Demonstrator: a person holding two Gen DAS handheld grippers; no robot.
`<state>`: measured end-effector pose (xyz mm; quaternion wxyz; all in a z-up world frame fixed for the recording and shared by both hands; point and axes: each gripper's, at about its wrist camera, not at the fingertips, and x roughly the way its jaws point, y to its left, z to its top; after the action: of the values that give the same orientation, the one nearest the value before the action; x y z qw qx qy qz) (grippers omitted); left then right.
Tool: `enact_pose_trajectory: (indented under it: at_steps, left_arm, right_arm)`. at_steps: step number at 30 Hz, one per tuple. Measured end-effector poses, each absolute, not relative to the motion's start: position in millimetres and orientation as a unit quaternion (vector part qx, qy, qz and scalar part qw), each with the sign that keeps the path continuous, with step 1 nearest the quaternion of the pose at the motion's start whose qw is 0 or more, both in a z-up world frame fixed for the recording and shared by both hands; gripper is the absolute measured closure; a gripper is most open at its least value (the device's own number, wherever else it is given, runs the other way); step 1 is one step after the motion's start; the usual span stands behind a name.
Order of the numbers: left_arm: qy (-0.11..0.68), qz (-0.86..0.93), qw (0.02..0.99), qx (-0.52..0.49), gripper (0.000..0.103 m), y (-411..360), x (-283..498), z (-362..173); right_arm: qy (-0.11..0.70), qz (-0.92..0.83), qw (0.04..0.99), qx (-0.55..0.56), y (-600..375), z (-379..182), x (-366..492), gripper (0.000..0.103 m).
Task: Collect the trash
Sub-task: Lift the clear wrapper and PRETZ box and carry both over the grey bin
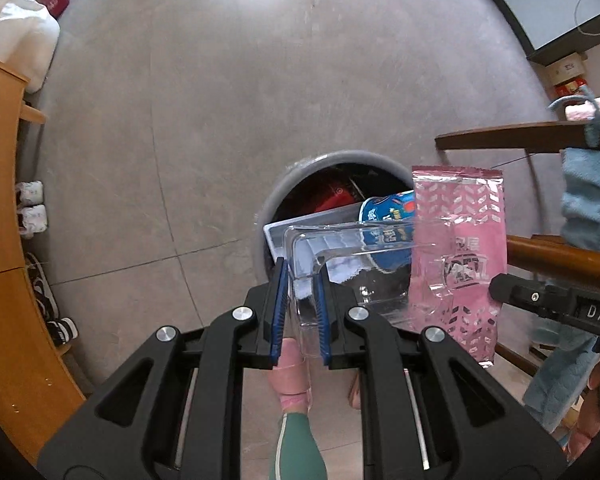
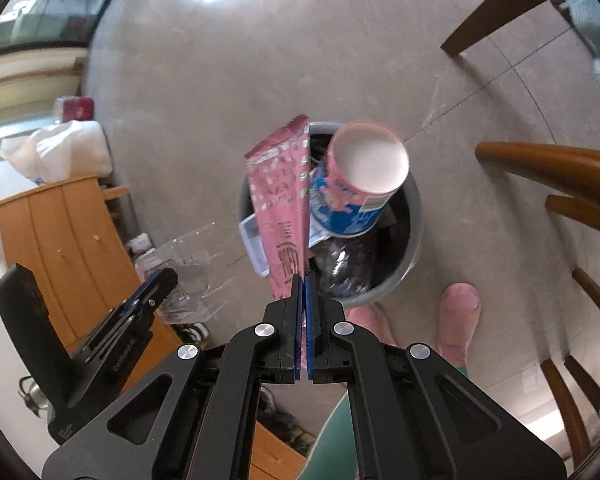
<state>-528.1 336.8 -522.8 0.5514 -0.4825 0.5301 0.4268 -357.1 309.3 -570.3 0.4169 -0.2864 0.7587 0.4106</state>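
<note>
Our right gripper (image 2: 304, 280) pinches the pink wrapper (image 2: 278, 200) by its lower edge, hanging it over the gray bin (image 2: 414, 216) for a clean drop. Our left gripper (image 1: 300, 288) clamps the clear plastic tray (image 1: 340, 256) at the bin's near rim, beside the cup (image 2: 364, 172).

Clear glossy plastic tray (image 1: 340, 256), shiny pink foil wrapper (image 2: 280, 200).

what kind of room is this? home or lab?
Most likely a lived-in home, perhaps a dining area or entryway. Shoes lie by a wooden cabinet, wooden chairs stand on the tiled floor, and a small grey bin holds snack packaging.
</note>
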Motion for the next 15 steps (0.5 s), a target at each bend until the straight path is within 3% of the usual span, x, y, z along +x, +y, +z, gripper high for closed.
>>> enact_pose_trajectory:
  at_steps: [10,12,14,15]
  left_arm:
    - [0.544,0.420,0.539,-0.487,0.088,338,-512,-570]
    - [0.550,0.420,0.538,-0.482,0.088,337,-509,-574]
    - [0.559,0.416,0.536,-0.477,0.081,335,-506,-579]
    - [0.564,0.414,0.535,-0.473,0.078,333,-504,-580]
  right_arm:
    - [0.767,0.399,0.406,-0.296,320,-623,-358,0.100]
    - [0.769,0.398,0.401,-0.298,321,-630,-359,0.097]
    - [0.771,0.395,0.396,-0.304,321,-634,-361,0.094]
    - [0.770,0.393,0.398,-0.308,320,-635,-360,0.089]
